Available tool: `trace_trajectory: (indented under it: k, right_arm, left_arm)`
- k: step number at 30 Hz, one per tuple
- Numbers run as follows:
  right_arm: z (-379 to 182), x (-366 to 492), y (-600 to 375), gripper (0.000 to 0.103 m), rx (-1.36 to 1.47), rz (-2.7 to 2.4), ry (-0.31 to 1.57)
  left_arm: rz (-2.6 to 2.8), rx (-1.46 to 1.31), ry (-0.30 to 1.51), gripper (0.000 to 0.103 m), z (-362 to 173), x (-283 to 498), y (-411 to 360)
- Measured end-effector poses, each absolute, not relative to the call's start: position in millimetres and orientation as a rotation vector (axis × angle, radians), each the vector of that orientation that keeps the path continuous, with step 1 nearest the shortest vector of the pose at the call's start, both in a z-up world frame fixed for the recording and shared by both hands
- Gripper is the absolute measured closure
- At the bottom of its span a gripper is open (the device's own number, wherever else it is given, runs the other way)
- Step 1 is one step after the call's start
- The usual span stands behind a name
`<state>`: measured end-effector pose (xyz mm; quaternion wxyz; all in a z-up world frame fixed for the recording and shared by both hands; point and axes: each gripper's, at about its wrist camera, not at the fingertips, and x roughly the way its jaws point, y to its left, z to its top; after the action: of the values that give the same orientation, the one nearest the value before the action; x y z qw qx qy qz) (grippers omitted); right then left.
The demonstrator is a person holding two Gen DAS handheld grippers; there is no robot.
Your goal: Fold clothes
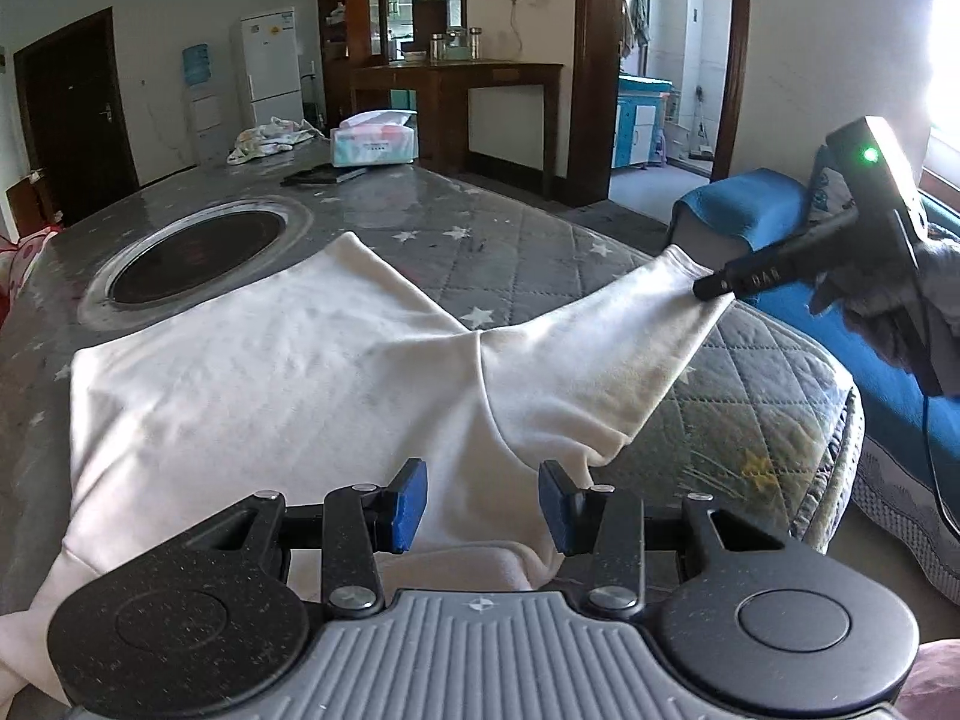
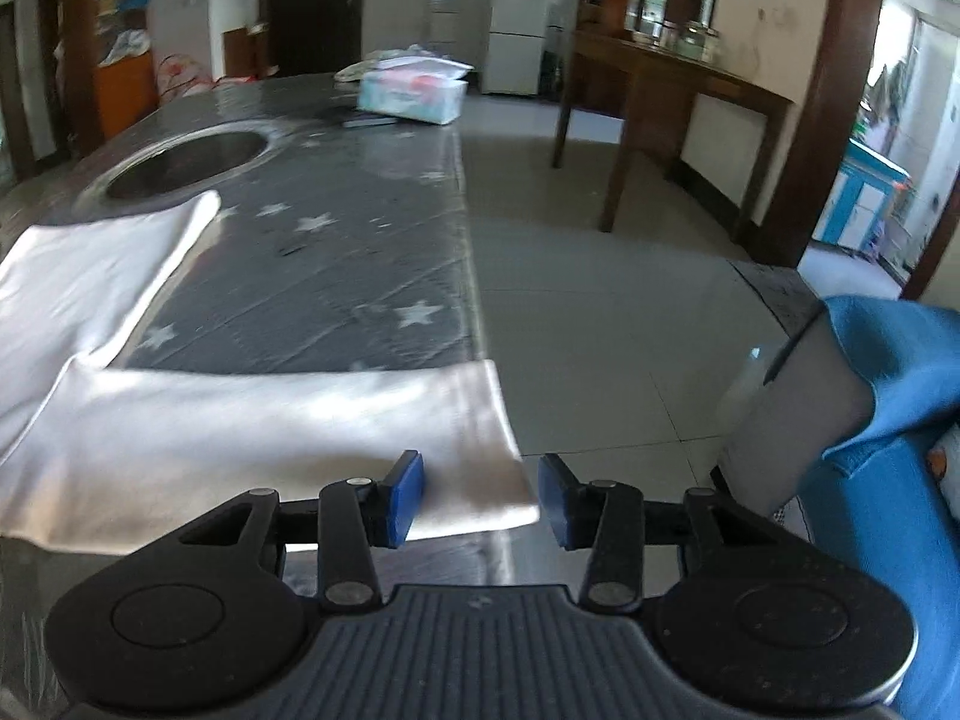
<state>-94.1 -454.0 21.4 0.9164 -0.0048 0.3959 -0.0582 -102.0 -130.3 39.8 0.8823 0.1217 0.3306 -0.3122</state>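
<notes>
We have a white, soft knit garment [image 1: 288, 372] spread flat on the grey star-quilted worktop [image 1: 516, 228], its body near the round dark inset hob [image 1: 192, 258] and one sleeve [image 1: 600, 348] stretched out to the worktop's right edge. In the left wrist view, our right gripper [image 1: 711, 288] meets the cuff of that sleeve at the edge. Seen from the right gripper's own camera, the cuff corner [image 2: 480, 480] lies between the blue pads, which stand partly apart; we cannot tell whether they press on the cloth. The left gripper [image 1: 483, 501] hovers over the garment's near hem, jaws partly open and holding nothing.

To fold the sleeve well, we judge we should pinch the cuff through both layers, lift only slightly, and carry it across the body in a straight line, while the left gripper pins the shoulder seam so the body does not drag.

The garment's near edge is hidden beneath our grippers, its left side is cut off, and the right view is blurred.
</notes>
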Motion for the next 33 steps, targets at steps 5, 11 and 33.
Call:
trace_trajectory:
  k: [5, 11, 33]
  right_arm:
    - [17.6, -92.9, -476.9, 0.064, 0.121, -0.077, 0.826]
    - [24.1, -97.3, -471.7, 0.091, 0.104, -0.056, 0.804]
    - [167.7, -48.3, -260.2, 0.094, -0.199, 0.470, 0.521]
  left_arm:
    - [-0.670, 0.260, 0.689, 0.059, 39.3, -101.7, -135.0]
    - [-0.688, 0.281, 0.699, 0.059, 35.0, -102.4, -142.9]
    - [-0.846, 0.231, 0.660, 0.058, 30.1, -132.1, -136.6]
